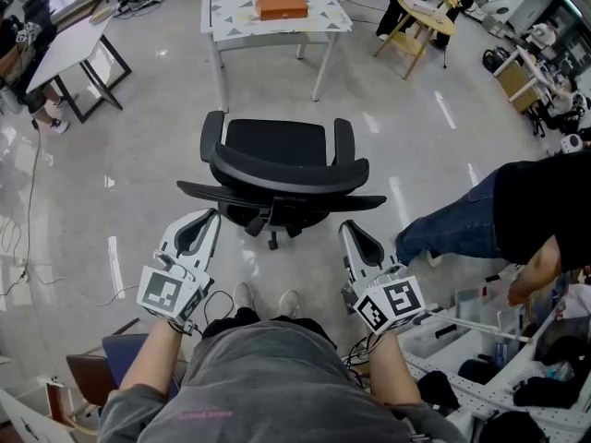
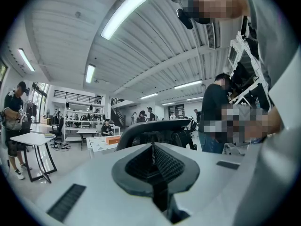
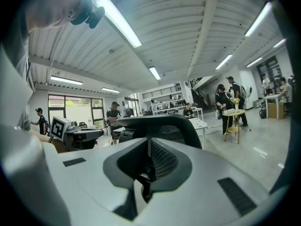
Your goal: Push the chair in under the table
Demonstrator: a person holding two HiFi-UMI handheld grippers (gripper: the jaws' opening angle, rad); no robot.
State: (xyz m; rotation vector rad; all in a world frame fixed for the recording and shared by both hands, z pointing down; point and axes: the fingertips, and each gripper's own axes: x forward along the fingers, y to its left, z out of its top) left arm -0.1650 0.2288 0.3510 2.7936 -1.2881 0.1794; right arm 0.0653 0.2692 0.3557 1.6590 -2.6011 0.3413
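Observation:
A black office chair stands in the middle of the floor with its backrest toward me. Beyond it is the white table with a triangle-patterned top, an orange box lying on it. My left gripper is shut and empty, just behind the backrest's left end and apart from it. Behind the right end, my right gripper is likewise shut with nothing in it. The left gripper view shows the backrest just past the shut jaws. The backrest fills the middle of the right gripper view too.
A person in a black top and jeans bends over a rack at my right. Another white table stands at the left, and a wooden stand at the back right. Cables trail on the floor at the left.

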